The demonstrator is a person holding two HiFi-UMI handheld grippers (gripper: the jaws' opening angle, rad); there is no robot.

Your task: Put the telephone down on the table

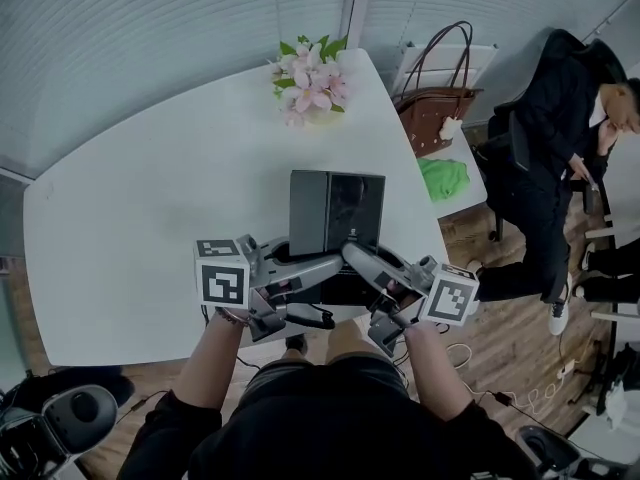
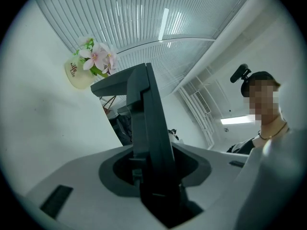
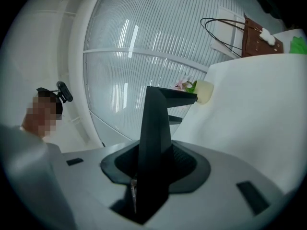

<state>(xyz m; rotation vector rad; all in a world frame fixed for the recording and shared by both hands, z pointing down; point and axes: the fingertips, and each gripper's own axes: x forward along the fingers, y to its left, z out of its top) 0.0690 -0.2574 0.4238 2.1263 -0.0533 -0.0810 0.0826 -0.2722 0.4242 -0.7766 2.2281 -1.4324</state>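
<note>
Tabletop, white with a rounded far edge (image 1: 130, 198), fills the left and middle of the head view. Over its near edge is the left grey two-jaw gripper (image 1: 336, 261), one of two, reaching rightward. Its own view shows its dark jaws drawn narrow, almost together, with their tips clamped on the edge of the one dark grey flat slab-shaped telephone (image 1: 335, 213). The telephone is at the near side of the table, between the two grippers. Its broad face is turned up toward the head camera, its far edge points at the single cream vase of pink flowers (image 1: 312, 83), and its slightly longer side runs left to right. Whether its underside touches the table cannot be told. The right grey two-jaw gripper (image 1: 350, 252) reaches in from the right toward the telephone's near edge, its jaws likewise narrow and closed on that slab. Farther right stand one brown leather handbag (image 1: 435, 113), one green cloth (image 1: 443, 178), and one seated person in dark clothes (image 1: 550, 148).
</note>
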